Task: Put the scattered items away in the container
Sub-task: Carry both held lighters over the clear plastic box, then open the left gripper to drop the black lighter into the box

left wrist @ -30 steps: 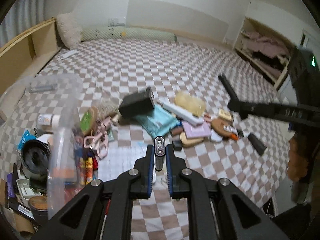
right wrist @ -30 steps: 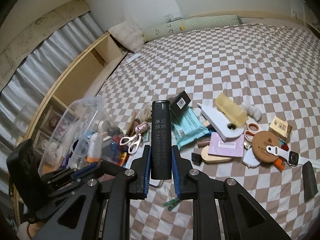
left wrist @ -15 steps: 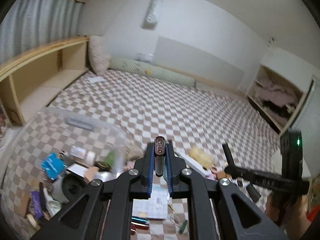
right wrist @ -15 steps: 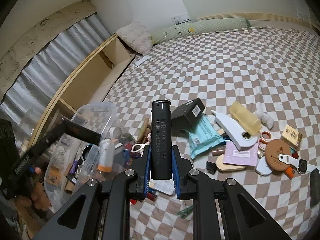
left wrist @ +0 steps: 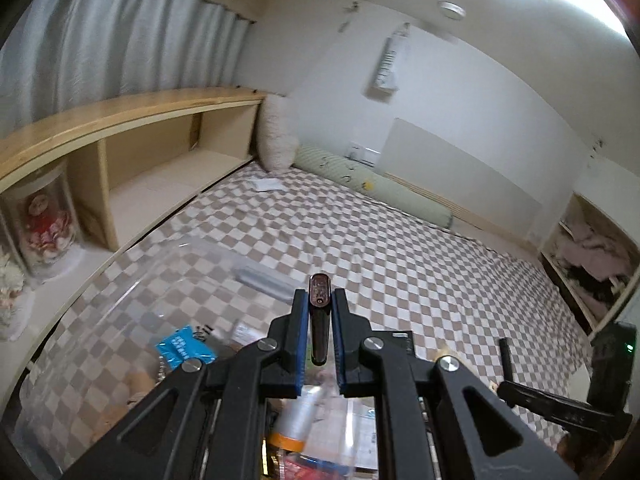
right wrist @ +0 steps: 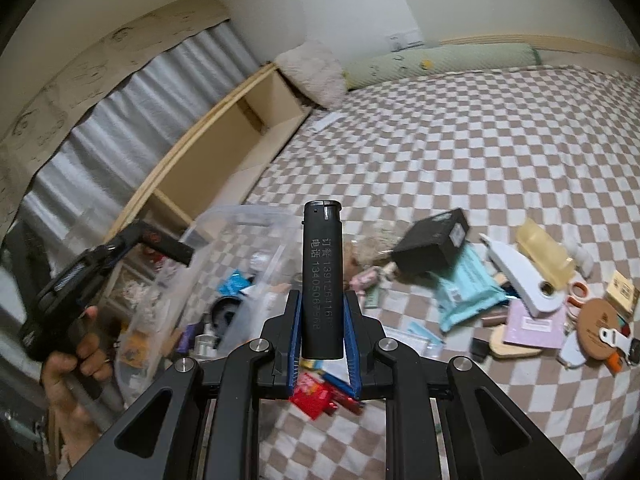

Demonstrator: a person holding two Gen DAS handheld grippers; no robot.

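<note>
My left gripper [left wrist: 320, 320] is shut on a slim dark lighter [left wrist: 319, 320] and holds it above the clear plastic container [left wrist: 132, 300], which has several items inside. My right gripper [right wrist: 322, 312] is shut on a black lighter [right wrist: 322, 280] with white printing, held upright above the checked bedspread near the container [right wrist: 224, 240]. The left gripper [right wrist: 120, 256] also shows in the right wrist view, at the left beside the container. Scattered items lie at the right: a black box [right wrist: 436, 236], a teal packet [right wrist: 468, 284], a white tool [right wrist: 520, 276].
A wooden shelf unit [left wrist: 120, 152] runs along the bed's left side. A green bolster [left wrist: 372, 188] and a pillow [left wrist: 276, 140] lie at the far end. Red packets [right wrist: 316, 396] lie under my right gripper. A round cork disc [right wrist: 600, 328] and scissors [right wrist: 576, 292] lie far right.
My left gripper has lifted and swung left from the item pile to above the container, still holding its lighter. My right gripper has moved left toward the container with the black lighter.
</note>
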